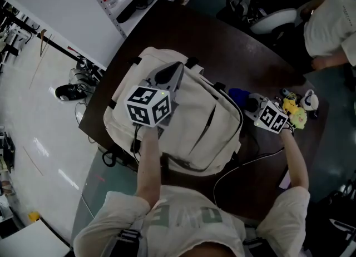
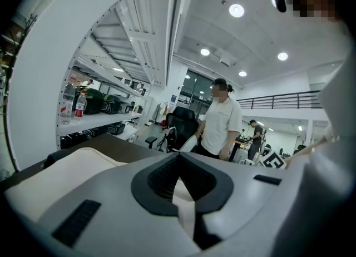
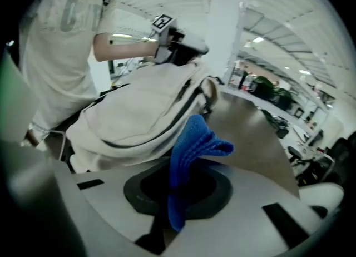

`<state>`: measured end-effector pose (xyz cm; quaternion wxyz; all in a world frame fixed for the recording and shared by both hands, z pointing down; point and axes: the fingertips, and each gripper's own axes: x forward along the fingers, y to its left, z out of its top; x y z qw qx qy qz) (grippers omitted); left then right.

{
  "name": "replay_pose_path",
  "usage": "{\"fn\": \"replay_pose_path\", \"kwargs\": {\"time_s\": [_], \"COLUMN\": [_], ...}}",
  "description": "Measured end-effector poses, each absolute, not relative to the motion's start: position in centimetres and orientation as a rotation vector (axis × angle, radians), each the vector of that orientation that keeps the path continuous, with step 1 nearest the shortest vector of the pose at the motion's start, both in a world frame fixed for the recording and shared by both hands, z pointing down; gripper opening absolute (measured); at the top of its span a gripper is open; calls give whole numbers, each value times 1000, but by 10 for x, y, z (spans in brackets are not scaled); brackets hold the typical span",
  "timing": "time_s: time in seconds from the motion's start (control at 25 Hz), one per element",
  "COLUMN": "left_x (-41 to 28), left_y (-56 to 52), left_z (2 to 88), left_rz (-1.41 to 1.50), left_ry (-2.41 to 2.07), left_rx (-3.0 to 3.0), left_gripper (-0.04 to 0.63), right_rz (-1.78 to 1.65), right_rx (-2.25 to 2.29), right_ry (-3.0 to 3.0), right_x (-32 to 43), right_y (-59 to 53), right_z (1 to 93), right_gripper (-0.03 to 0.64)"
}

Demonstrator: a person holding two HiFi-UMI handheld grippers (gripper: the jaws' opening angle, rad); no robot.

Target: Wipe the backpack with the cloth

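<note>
One dark table (image 1: pixel 167 28) under a cream backpack (image 1: pixel 207 105), glossy pale floor (image 1: pixel 39 122) beside.

Dim, greyish light from ceiling lights (image 2: pixel 236 10); the 2 gripper views bend and blacken at the edges, the cloth (image 3: pixel 192 156) blurred.

A: How do we hold our left claw (image 1: pixel 169 73)?
B: Jaws together, pinching the backpack (image 1: pixel 194 118), forearm (image 1: pixel 149 164) stretched forward.
A: And our right claw (image 3: pixel 178 194)?
B: Clamped on the cloth (image 3: pixel 193 142), tilted downward, arm (image 1: pixel 297 164) out to our side.
</note>
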<state>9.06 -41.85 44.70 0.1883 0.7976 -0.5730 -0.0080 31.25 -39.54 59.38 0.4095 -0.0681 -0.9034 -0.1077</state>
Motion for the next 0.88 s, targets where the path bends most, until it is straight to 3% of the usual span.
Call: {"fn": "replay_pose_path", "kwargs": {"time_s": [0.44,0.88], "left_x": [96,83], "left_y": [-409,-292], "left_z": [432,355], "left_rz": [-70,-227], "left_ry": [-1587,-1482], "left_rx": [2317,2593], "left_gripper": [3,3], "right_rz": [-75,-63], "right_rx": [770,1267], "right_ry": [-2575,-2779], "right_x": [273,226], "right_y": [-416,-309], "right_z": [485,348], "right_gripper": [38,38]}}
